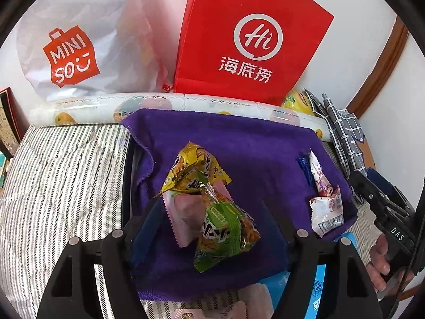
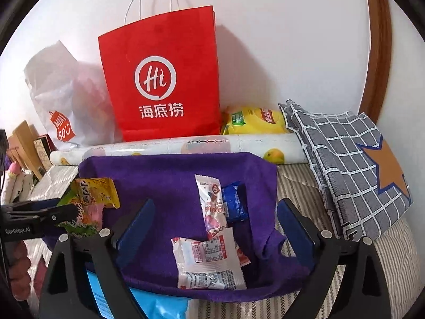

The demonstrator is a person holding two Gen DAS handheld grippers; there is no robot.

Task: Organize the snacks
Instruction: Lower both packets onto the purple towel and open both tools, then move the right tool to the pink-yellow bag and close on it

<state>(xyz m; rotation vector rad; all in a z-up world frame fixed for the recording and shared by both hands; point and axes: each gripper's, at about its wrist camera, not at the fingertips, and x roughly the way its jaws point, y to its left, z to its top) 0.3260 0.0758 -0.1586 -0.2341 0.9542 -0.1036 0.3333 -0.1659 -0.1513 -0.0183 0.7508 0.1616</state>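
A purple towel [image 1: 255, 146] lies on the striped bed, also in the right wrist view [image 2: 164, 175]. A pile of snacks sits on its left: a yellow packet [image 1: 194, 170], a green packet [image 1: 225, 228] and a pink packet [image 1: 183, 212]. My left gripper [image 1: 212, 218] is open with its fingers either side of the pile. On the towel's right lie a white packet [image 2: 209, 263], a long pink-white packet [image 2: 212, 207] and a small blue packet [image 2: 235, 202]. My right gripper [image 2: 212, 226] is open above them, fingers wide apart.
A red paper bag [image 2: 162, 79] and a white Miniso bag [image 1: 71, 50] stand against the wall behind a printed roll [image 2: 186, 146]. A yellow chip bag [image 2: 255, 119] and a checked grey cloth [image 2: 350, 164] lie right. A blue package [image 2: 159, 305] lies under the towel's near edge.
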